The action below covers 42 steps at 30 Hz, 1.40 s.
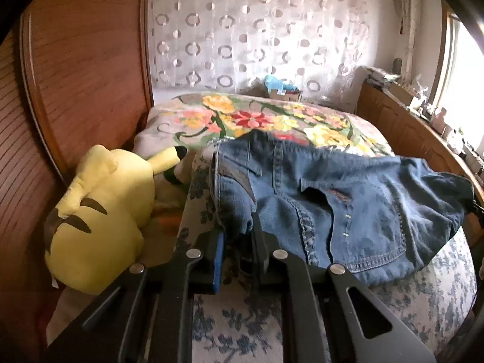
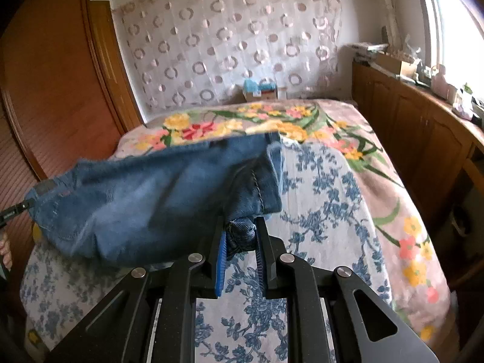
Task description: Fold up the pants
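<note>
I can't see the legs of the jeans (image 1: 348, 208); they fold out of sight beneath the held fabric, and the far edge blurs. My left gripper (image 1: 239, 236) pinches a bunched denim edge between its pads, and my right gripper (image 2: 240, 239) clamps a wad of denim likewise. The jeans hang stretched between both, above the blue-flowered bedsheet (image 2: 326, 211), beside a yellow Pikachu plush (image 1: 103, 211).

- Wooden wardrobe (image 1: 75, 60) at left — reddish panels.
- Sheer curtain (image 2: 230, 48) with ring pattern across the back wall.
- Bright window (image 2: 456, 27) at right, above low wooden cabinets (image 2: 414, 133).
</note>
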Each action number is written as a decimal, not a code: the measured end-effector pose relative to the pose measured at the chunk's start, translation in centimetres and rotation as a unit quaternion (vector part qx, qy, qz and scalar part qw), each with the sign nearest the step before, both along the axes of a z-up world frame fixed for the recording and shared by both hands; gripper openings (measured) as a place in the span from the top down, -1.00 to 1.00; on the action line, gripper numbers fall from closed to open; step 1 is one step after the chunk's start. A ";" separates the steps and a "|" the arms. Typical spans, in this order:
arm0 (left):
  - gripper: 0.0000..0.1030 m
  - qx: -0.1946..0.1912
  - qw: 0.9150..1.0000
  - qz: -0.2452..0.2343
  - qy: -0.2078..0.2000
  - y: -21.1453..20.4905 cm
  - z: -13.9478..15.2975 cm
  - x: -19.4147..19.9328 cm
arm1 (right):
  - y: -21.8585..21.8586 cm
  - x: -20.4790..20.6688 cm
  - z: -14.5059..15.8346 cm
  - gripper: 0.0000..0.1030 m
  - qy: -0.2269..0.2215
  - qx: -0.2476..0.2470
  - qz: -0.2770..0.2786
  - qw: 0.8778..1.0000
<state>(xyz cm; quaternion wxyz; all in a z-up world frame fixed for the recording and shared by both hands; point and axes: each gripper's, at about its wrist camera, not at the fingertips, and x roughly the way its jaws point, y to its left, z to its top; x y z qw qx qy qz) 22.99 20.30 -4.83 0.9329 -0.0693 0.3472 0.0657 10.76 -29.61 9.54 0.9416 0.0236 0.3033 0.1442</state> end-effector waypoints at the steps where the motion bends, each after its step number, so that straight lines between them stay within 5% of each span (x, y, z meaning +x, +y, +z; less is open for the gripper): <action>1: 0.71 -0.001 1.000 0.000 -0.004 0.0 0.3 -0.6 | 0.0 -0.4 0.3 0.67 -0.006 -0.002 0.000 1.000; 20: 0.71 -0.017 1.000 -0.017 -0.009 -2.9 0.5 -9.9 | -5.0 -10.2 -0.5 0.68 -0.033 0.010 -0.015 0.999; 28: 0.69 -0.015 0.999 -0.021 0.029 -3.1 -1.7 -10.2 | -6.0 -9.7 -2.8 0.65 0.015 0.025 -0.014 0.999; 35: 0.37 0.007 0.999 -0.020 0.036 -3.1 -1.5 -9.8 | -6.3 -8.5 -2.4 0.29 0.043 0.008 -0.023 0.999; 42: 0.01 0.023 0.999 -0.010 0.029 -2.4 -0.6 -8.9 | -5.6 -8.0 0.0 0.19 0.028 -0.014 -0.040 0.999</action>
